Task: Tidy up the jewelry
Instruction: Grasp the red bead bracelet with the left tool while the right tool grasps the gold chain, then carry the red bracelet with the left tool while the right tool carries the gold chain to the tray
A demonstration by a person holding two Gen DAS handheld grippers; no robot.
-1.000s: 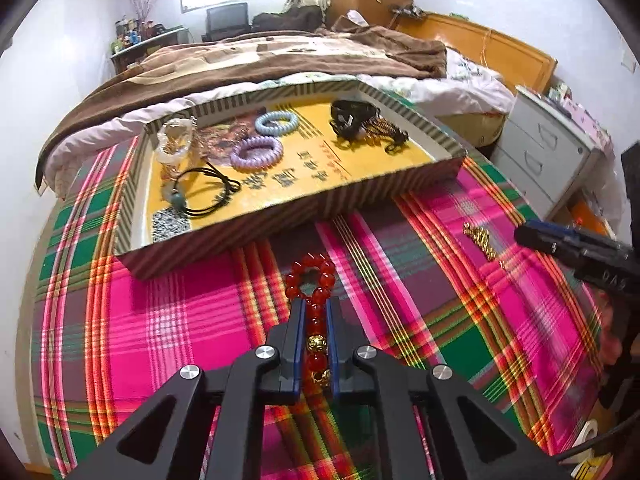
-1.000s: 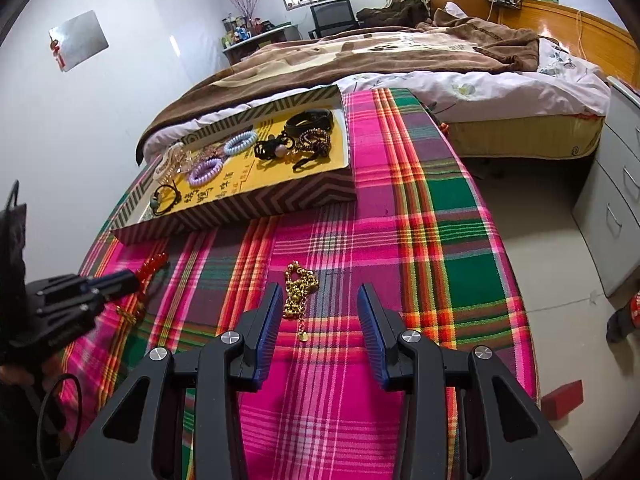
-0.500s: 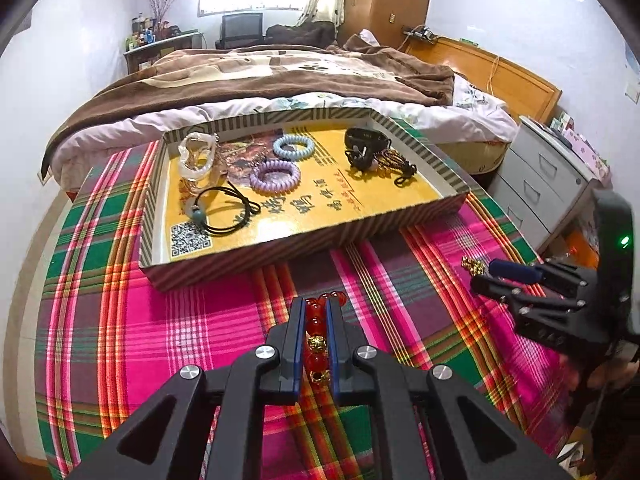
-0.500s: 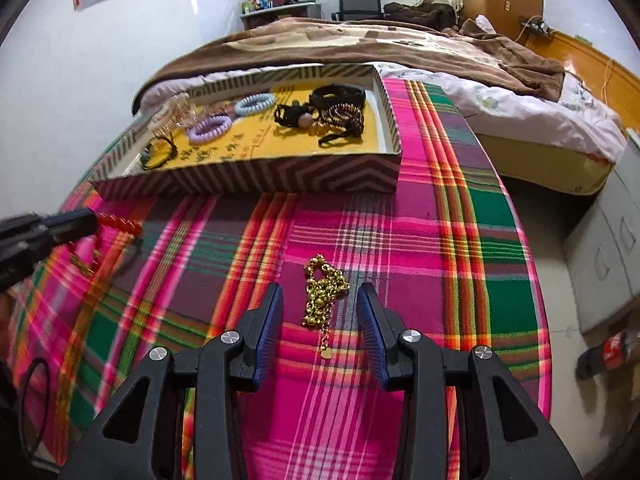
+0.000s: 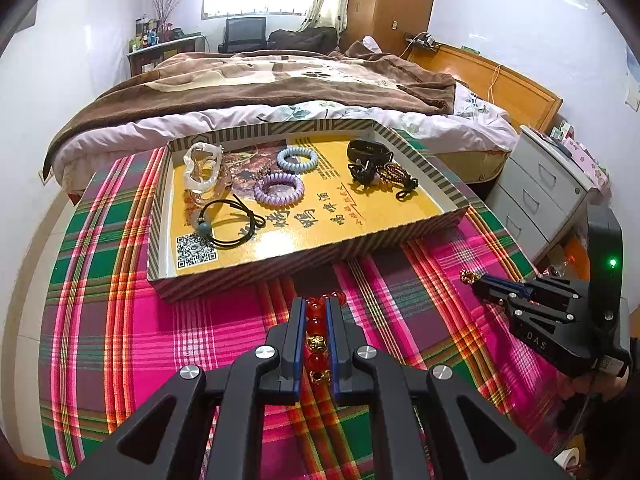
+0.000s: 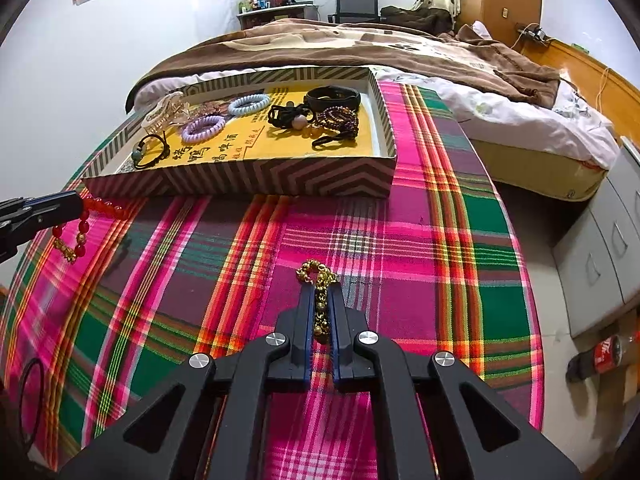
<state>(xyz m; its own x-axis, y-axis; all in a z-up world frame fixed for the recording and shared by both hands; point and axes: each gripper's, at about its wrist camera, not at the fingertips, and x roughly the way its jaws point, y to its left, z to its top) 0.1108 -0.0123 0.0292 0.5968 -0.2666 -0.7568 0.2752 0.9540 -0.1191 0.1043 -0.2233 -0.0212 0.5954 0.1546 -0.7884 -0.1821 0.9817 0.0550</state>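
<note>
My left gripper [image 5: 314, 308] is shut on a red bead bracelet [image 5: 316, 322] with gold charms and holds it above the plaid cloth, short of the striped tray [image 5: 280, 266]. It also shows in the right wrist view [image 6: 80, 204] with the bracelet [image 6: 78, 226] hanging from it. My right gripper [image 6: 322, 294] is shut on a gold chain bracelet [image 6: 316, 276]; it shows at the right of the left wrist view [image 5: 480, 282]. The tray [image 6: 240, 184] holds hair ties, coil bands and bracelets.
A plaid cloth [image 6: 400, 248] covers the round table. A bed [image 5: 260, 80] stands right behind the tray. Grey drawers [image 5: 548, 196] stand to the right, and a cola bottle [image 6: 600, 354] lies on the floor.
My right gripper has closed on the gold chain, which lay between its open jaws before. My left gripper has risen with the red bracelet.
</note>
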